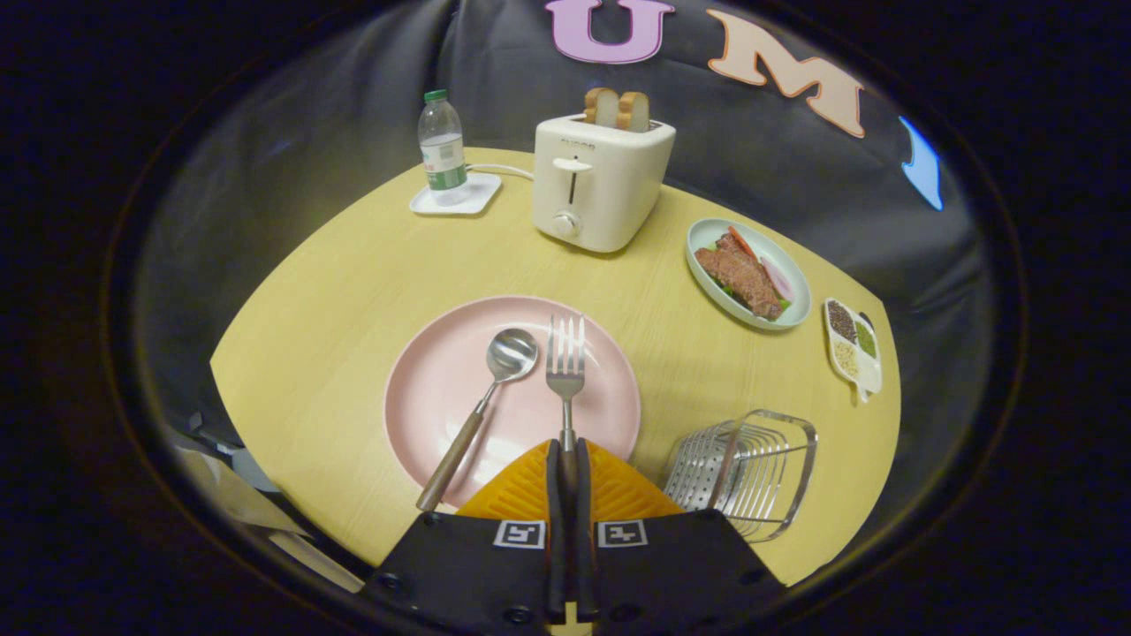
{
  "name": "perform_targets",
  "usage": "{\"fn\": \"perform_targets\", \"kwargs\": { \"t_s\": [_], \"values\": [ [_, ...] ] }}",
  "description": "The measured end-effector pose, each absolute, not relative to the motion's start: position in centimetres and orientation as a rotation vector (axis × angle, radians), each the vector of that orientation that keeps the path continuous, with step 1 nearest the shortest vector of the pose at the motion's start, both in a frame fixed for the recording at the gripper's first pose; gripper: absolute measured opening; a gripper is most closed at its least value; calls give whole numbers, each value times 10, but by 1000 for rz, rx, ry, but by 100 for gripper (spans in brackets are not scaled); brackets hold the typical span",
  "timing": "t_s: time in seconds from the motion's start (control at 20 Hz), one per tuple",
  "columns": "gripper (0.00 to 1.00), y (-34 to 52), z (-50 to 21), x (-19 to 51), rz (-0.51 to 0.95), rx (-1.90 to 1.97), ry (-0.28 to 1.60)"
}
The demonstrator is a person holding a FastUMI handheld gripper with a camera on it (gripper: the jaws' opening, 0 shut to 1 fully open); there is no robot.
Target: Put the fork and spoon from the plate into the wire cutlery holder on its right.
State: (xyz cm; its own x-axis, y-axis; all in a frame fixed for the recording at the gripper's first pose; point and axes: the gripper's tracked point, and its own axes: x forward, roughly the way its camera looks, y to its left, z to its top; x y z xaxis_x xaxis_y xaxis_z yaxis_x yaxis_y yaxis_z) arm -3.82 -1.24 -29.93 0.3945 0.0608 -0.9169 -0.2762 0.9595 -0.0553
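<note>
Gripper view: the gripper (568,452) has its fingers closed tight on the fork's (565,371) handle, tines pointing far, over the pink plate (442,389). The spoon (490,397) lies on the plate just left of the fork, bowl far, wooden handle reaching past the near rim. The wire holder (751,468) sits on the table (336,291) right of the plate.
</note>
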Motion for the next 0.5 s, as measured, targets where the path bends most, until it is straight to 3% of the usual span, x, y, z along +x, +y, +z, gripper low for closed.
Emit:
{"fn": "perform_targets", "kwargs": {
  "t_s": [0.5],
  "values": [
    [9,-63,-257,-36,260,-310,1171]
  ]
}}
